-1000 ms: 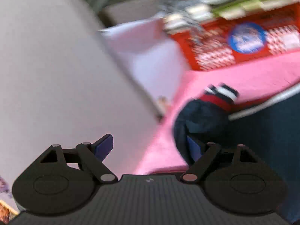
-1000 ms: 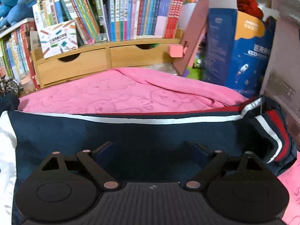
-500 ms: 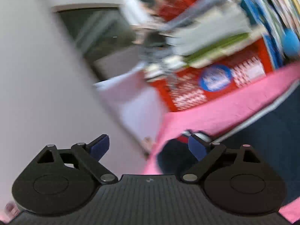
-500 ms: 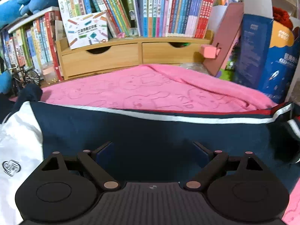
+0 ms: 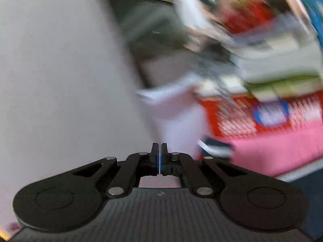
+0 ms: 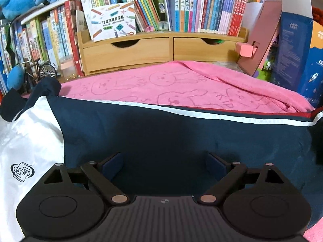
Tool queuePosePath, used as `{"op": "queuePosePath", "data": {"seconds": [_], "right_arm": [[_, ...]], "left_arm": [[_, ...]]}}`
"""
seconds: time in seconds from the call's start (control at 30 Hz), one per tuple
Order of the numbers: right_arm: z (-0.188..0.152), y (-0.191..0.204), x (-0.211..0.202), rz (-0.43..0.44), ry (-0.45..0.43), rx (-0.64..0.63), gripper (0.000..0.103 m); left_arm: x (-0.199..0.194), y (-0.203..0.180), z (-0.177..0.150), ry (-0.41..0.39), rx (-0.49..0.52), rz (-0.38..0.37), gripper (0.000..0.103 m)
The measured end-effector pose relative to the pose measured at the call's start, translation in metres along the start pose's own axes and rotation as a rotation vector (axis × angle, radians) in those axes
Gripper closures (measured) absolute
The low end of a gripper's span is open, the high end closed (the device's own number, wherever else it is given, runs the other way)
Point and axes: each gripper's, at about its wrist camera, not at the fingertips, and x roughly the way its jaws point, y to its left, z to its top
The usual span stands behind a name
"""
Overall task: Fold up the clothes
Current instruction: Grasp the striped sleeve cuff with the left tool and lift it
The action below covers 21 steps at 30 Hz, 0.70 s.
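The navy jacket [image 6: 181, 137] lies spread across the pink towel [image 6: 161, 86] on the desk's near edge, flat for folding, while the right claw [image 6: 164, 166] hovers released above it and the left claw [image 5: 159, 159] is clenched on nothing visible.

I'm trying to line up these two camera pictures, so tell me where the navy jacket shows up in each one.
Left wrist: the navy jacket shows only at the lower right edge, blurred.
Right wrist: it lies across the middle, just beyond the open right gripper.
Shared landmark: the pink towel under the jacket, with the jacket's white stripe along it.
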Motion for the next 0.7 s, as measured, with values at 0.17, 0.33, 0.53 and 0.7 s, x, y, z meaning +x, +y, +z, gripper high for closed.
{"op": "queuePosePath", "data": {"seconds": [0.17,0.33,0.53,0.7], "right_arm": [[-0.001,0.004,-0.001,0.014,-0.007,0.0,0.01],[-0.002,0.008,-0.001,0.011,0.0,-0.004,0.01],[-0.003,0.018,0.0,0.009,0.003,-0.013,0.009],[-0.007,0.023,-0.002,0.014,-0.007,-0.013,0.007]], "left_arm": [[0.006,0.032,-0.028,0.115,0.035,0.125,0.081],[-0.006,-0.001,-0.039,0.103,0.087,-0.093,0.034],[0.054,-0.098,-0.031,0.193,0.268,-0.107,0.031],[0.08,-0.085,-0.04,0.301,0.14,-0.061,0.091]]}}
